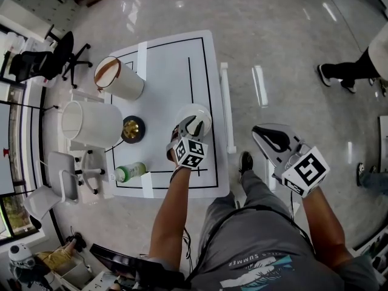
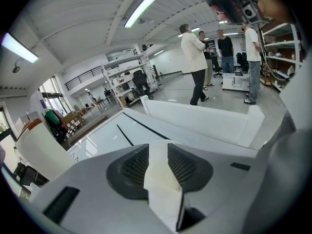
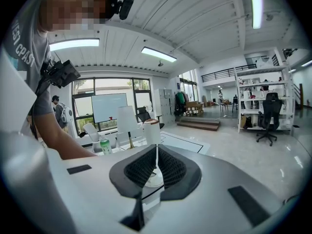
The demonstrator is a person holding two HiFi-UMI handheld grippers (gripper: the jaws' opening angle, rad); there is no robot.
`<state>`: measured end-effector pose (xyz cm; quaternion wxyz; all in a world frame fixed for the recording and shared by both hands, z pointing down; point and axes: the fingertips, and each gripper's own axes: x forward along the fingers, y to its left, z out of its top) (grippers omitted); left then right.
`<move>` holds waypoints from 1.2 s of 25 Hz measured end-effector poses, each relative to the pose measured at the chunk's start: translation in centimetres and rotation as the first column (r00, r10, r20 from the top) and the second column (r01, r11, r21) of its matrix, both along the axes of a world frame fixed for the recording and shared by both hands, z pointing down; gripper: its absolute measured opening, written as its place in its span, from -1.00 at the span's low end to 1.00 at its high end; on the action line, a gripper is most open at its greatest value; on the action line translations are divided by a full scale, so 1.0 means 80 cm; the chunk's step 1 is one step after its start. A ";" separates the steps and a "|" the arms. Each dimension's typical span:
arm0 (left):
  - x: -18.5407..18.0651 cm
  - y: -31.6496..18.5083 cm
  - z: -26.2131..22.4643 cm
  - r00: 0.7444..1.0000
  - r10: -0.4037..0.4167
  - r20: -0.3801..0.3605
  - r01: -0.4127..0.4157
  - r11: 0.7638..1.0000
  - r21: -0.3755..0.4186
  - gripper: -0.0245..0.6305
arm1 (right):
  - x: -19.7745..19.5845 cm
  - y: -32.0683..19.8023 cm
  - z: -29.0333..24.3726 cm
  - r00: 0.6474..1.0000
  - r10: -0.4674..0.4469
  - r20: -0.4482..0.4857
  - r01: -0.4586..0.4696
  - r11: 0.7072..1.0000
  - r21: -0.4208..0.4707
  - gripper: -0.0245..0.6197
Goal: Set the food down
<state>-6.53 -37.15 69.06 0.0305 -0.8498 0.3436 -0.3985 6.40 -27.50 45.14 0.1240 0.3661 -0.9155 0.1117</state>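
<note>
Seen from above, a white worktop [image 1: 170, 59] marked with black lines carries a white bowl [image 1: 193, 111] near its right edge. What the bowl holds cannot be made out, nor whether it rests on the worktop or is lifted just off it.

The left gripper [image 1: 193, 126] reaches in from the near side of the bowl. Its jaws are at the bowl's near rim. In the left gripper view, the left gripper [image 2: 158, 167] has its jaws clamped on a thin white edge [image 2: 163, 179] that fills the gap between the dark pads.

The right gripper [image 1: 267, 136] is well to the right of the bowl, off the worktop and above the glossy floor. In the right gripper view, its jaws [image 3: 156, 167] are pressed together with nothing between them.

- Left of the bowl, quite near, is a brass-coloured piece [image 1: 132, 129] on a dark round base.
- Further left of the bowl, at the worktop's edge, is a large white tub [image 1: 91, 124].
- Beyond and left of the bowl lies a white canister with a brown rim [image 1: 118, 77], tipped on its side.
- Nearer than the bowl and to its left, a green bottle [image 1: 129, 172] lies on its side.

Far to the bowl's right, another person's legs and shoes [image 1: 345, 73] stand on the floor.
</note>
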 end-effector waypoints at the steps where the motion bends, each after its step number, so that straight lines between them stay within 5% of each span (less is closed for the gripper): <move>1: 0.000 -0.001 -0.009 1.000 -0.006 -0.013 0.007 1.000 0.009 -0.60 | -0.001 0.001 -0.001 1.000 0.000 0.002 0.000 1.000 0.001 -0.90; 9: 0.005 -0.001 -0.096 0.988 -0.031 -0.153 0.045 0.995 0.087 -0.60 | -0.007 0.012 -0.013 1.000 -0.005 0.018 0.005 1.000 0.015 -0.90; 15: -0.001 0.009 -0.185 0.956 -0.036 -0.291 0.082 0.986 0.148 -0.60 | -0.015 0.024 -0.024 0.999 -0.005 0.034 0.004 1.000 0.031 -0.90; 24: -0.012 0.049 -0.351 0.846 0.023 -0.533 0.124 0.963 0.237 -0.62 | -0.029 0.052 -0.069 0.995 -0.050 0.090 0.044 0.997 0.071 -0.90; 30: -0.032 0.092 -0.419 0.773 0.074 -0.630 0.132 0.953 0.274 -0.69 | -0.031 0.068 -0.104 0.982 -0.065 0.176 0.046 0.993 0.107 -0.90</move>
